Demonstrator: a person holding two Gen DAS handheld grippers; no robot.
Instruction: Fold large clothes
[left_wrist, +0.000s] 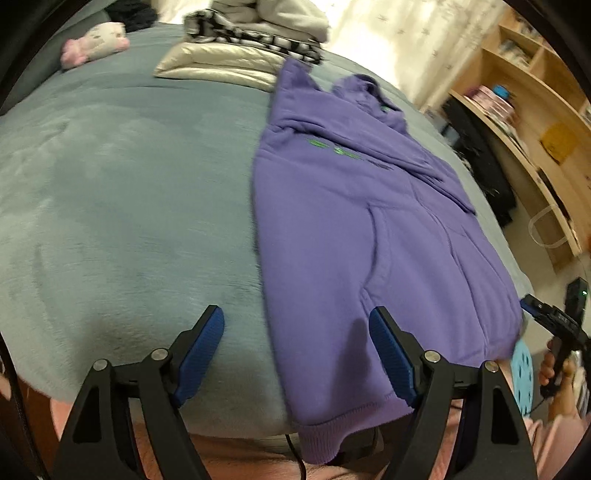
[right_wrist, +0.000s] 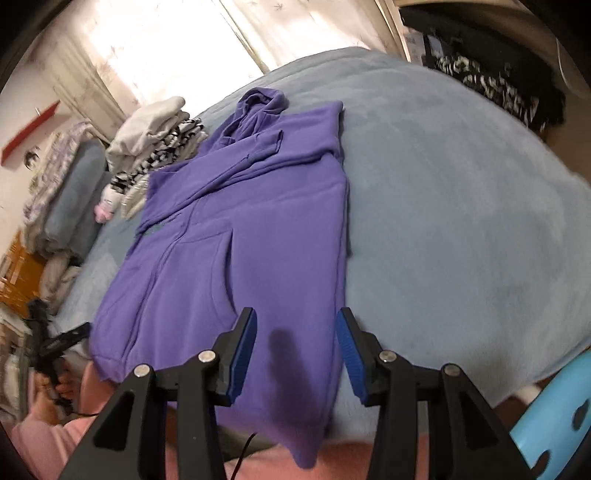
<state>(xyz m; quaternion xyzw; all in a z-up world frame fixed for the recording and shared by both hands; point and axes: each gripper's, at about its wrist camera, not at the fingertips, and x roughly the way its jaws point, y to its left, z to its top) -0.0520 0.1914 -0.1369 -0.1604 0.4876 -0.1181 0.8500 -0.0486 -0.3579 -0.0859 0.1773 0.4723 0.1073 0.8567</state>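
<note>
Nearest in the left wrist view, the left hand-held gripper (left_wrist: 296, 325) stands with its jaws wide apart and nothing between them; one blue pad hangs over the bare bed cover, the other over the hem of the purple hoodie (left_wrist: 369, 206). The right hand-held gripper (right_wrist: 296, 328) also has its jaws apart, above the hoodie's near edge with no cloth caught between the pads, and its dark shadow falls on the fabric below.

At the bottom of both views, a pink sleeve (right_wrist: 37, 443) and the person's lap are cut off by the frame. The hoodie's ribbed hem droops over the near edge of the bed (left_wrist: 110, 184), so part of it is hidden.

The hoodie lies face up on the grey-blue bed cover, with its long axis running from the hem at the near edge to the hood at the far end. The front pocket is in the near half. Its sleeves appear folded in across the chest, partly covering the green print, which is too blurred to read.

Beyond the hood sits a stack of folded clothes (left_wrist: 255, 37), pale and black-and-white, just beside the hoodie's far end. A pink soft toy (left_wrist: 94, 44) lies further off on the bed. Wooden shelves (left_wrist: 532, 92) stand at the side, their contents hard to make out.
</note>
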